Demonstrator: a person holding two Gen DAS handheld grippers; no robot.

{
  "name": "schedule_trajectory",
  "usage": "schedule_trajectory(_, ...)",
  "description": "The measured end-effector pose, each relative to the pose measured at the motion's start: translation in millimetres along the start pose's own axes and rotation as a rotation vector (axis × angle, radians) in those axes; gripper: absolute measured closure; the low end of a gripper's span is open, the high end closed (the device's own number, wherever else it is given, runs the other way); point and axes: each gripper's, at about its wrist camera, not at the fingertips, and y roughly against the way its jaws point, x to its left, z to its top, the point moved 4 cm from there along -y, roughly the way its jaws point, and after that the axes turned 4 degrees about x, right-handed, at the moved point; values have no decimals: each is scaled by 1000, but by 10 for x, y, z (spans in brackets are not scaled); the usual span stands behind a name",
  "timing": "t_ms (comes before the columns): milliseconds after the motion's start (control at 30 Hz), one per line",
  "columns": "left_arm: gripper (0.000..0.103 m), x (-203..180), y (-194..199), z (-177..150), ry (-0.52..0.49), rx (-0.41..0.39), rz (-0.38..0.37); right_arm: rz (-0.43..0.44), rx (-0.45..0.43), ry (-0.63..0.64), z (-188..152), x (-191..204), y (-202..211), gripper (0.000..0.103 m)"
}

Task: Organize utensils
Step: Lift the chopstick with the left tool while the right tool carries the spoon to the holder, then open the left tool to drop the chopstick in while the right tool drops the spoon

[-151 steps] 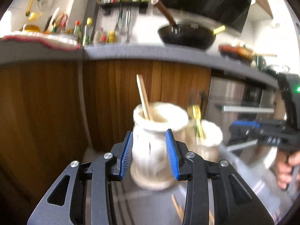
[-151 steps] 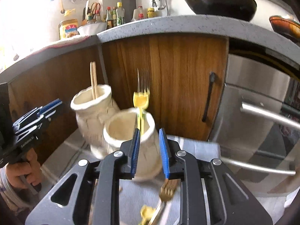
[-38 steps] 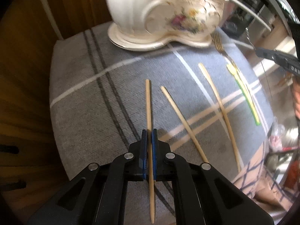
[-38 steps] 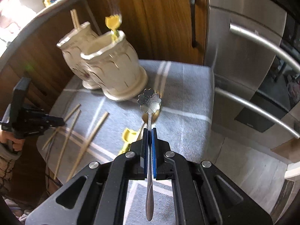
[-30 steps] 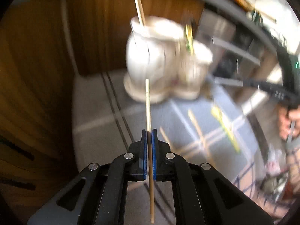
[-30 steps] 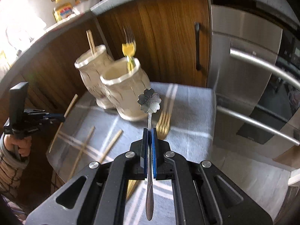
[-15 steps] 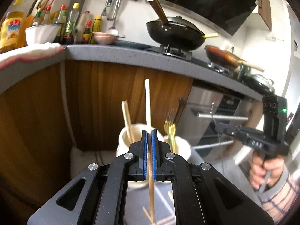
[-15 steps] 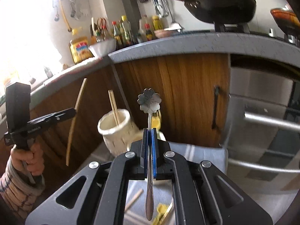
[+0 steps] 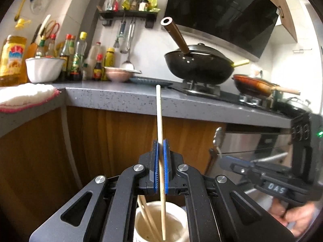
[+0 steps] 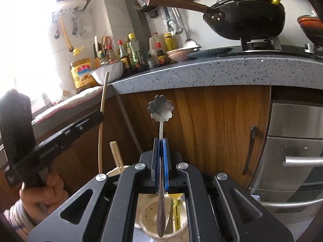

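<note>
The left gripper (image 9: 160,157) clamps a chopstick (image 9: 159,121) upright, its tip inside a jar (image 9: 181,227) half-hidden below. The right gripper (image 10: 160,157) pinches a spoon (image 10: 160,111) over another jar (image 10: 149,230), partly hidden.

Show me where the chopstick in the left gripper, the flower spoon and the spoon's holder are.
chopstick (image 9: 159,113): left wrist view, upper shaft.
flower spoon (image 10: 161,108): right wrist view, bowl.
holder (image 10: 145,219): right wrist view, inner wall.
</note>
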Motion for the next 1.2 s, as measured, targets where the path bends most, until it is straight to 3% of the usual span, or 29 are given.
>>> schedule_trajectory(233, 98, 63, -62, -408, 2, -32, 49, -25, -7, 18, -330, -17, -126, 100)
schedule_trajectory(633, 98, 125, -50, -882, -13, 64, 55, -74, 116, 93, -758, 25, -223, 100)
schedule_trajectory(1000, 98, 142, -100, -848, -11, 106, 58, -125, 173, 102, -742, -19, -326, 99)
schedule_trajectory(1067, 94, 141, -57, -827, -12, 100, 55, -128, 175, 106, -737, -9, -304, 98)
schedule_trajectory(1133, 93, 133, 4, -815, -14, 91, 51, -125, 175, 109, -739, -1, -248, 92)
schedule_trajectory(1200, 93, 124, 103, -796, -17, 81, 49, -126, 162, 113, -739, 6, -141, 76)
